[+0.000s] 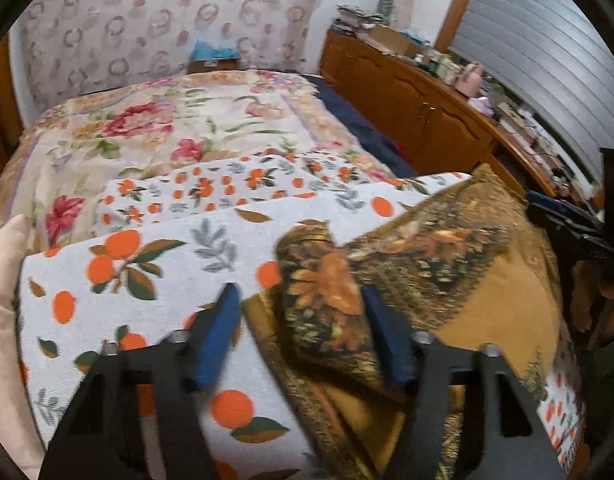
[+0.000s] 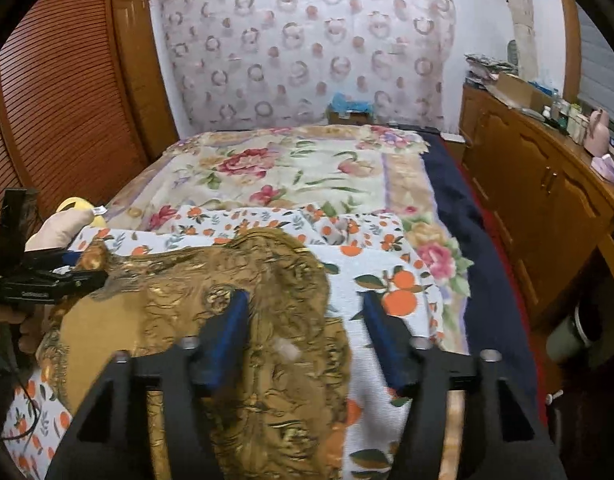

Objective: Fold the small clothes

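Wooden louvred doors (image 2: 63, 92) close off the room left of the bed (image 2: 459, 208), and from my right wrist view bare flowered bedspread (image 2: 291, 168) stretches beyond the work area toward the patterned wall hanging (image 2: 307, 48). Nearer me on the bed lies an orange-print towel (image 1: 119, 264), and on it the task's piece, a brown-gold patterned cloth (image 1: 427, 248), partly folded with layered edges toward me. My left gripper (image 1: 299, 312) has its jaws parted, straddling the cloth's left folded edge; I cannot tell whether a pad touches it. My right gripper (image 2: 307, 320) is released, jaws wide, one over the cloth, the other over towel, at the cloth's right edge. Right of the bed runs a navy sheet strip (image 2: 467, 240), then a cluttered wooden sideboard (image 2: 547, 200).
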{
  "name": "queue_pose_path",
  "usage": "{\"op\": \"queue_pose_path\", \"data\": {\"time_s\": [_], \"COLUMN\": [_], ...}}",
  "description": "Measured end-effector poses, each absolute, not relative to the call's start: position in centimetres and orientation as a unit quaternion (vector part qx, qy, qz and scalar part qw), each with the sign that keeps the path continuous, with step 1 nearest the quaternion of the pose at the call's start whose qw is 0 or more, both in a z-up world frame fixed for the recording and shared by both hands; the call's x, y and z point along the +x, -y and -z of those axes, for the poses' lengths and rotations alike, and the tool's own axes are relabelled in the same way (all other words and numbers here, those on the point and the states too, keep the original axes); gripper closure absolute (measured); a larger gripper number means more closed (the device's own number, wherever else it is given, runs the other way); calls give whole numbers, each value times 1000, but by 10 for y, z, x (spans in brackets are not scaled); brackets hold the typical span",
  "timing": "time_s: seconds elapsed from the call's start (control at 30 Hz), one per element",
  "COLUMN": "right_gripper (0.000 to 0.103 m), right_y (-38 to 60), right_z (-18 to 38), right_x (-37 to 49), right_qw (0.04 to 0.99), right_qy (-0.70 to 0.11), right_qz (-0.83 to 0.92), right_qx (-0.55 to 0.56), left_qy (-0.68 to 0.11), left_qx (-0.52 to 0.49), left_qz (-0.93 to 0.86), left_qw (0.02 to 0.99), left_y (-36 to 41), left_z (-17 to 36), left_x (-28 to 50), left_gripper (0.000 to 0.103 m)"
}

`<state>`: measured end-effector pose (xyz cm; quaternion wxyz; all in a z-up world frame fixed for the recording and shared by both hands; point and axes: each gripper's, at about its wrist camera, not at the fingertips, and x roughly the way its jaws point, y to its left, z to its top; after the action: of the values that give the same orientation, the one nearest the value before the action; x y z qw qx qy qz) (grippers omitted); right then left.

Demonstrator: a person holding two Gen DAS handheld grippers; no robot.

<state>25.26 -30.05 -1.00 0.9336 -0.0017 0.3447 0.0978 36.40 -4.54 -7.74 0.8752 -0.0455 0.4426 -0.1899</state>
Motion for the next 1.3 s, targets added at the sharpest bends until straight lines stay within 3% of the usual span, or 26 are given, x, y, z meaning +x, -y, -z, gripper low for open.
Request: {"op": "queue_pose_path", "data": {"time_s": [0.17,0.5,0.53,0.67,0.8,1.3], "right_gripper": [27,27,29,65,88,93], "right_y": [310,319,317,306,303,256], "right_z": [25,30,30,30,22,-54], "right_x": [266,279,278,272,265,225], "right_qw": [921,908,907,902,906,940], "right_qy": [-376,-398,-400,-402,-391,-260], "right_qz": [-99,-118,-124,-155,-162,-216], "right_qx": [10,48,44,19,-14,-44], "left_qy": [-449,-452,-452,-453,-430,-301], "left_qx": [-60,-64,-64,-69,-70,-101], "left_qz": [208,204,205,223,235,211], "left_qw": [867,866,866,860,869,924], "left_y": [45,47,46,47,45,-25], "left_z": [76,77,77,76,59,-32], "left_x": [363,362,362,358,343,243], "left_gripper": [75,77,77,87,92,93]}}
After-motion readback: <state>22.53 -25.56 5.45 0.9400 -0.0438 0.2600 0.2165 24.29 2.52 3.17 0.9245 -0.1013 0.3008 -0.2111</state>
